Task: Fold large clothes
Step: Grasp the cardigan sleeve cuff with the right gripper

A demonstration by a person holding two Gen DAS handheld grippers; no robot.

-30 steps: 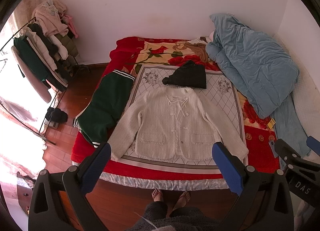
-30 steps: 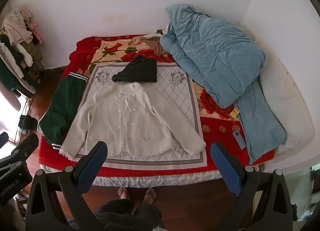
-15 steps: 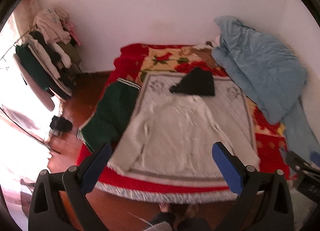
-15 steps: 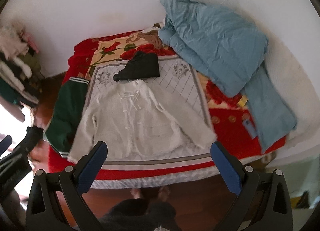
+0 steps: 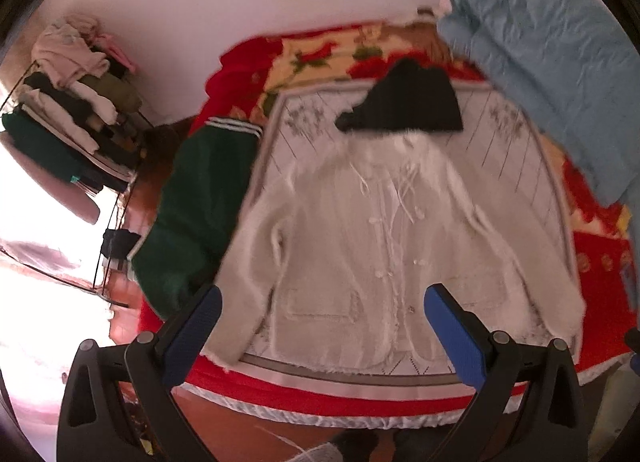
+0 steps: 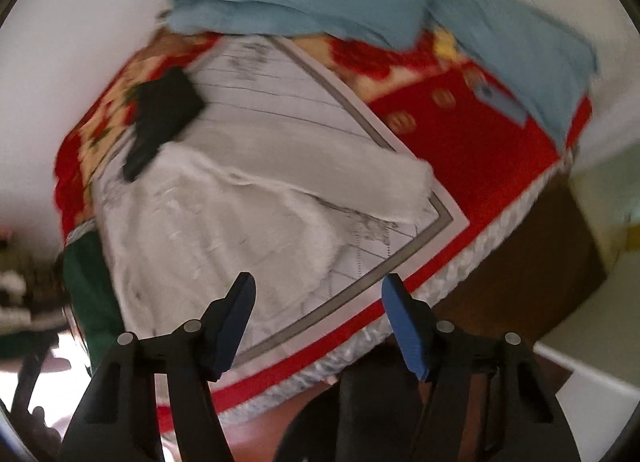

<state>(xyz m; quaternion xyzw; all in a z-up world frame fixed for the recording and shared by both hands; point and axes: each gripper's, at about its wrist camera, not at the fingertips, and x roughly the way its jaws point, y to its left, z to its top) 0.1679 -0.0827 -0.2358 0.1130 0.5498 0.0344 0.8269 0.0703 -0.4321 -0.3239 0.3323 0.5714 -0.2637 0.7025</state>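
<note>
White jacket (image 5: 384, 246), cream-white all over, buttons and cords white too. Black folded garment (image 5: 404, 106) at its far side. Dark green garment (image 5: 200, 202) to the left, white stripes on its far edge. Bedspread (image 5: 600, 274) red, with red-and-yellow flowers far, a grey-lined white panel in the middle. Duvet (image 5: 540, 54) light blue, right. Gripper pads (image 5: 452, 334) blue on black frames

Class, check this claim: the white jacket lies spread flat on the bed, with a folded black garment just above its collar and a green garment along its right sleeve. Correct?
Not quite. The green garment lies along the white jacket's left side, as the left wrist view shows; the black garment detail stands.
</note>
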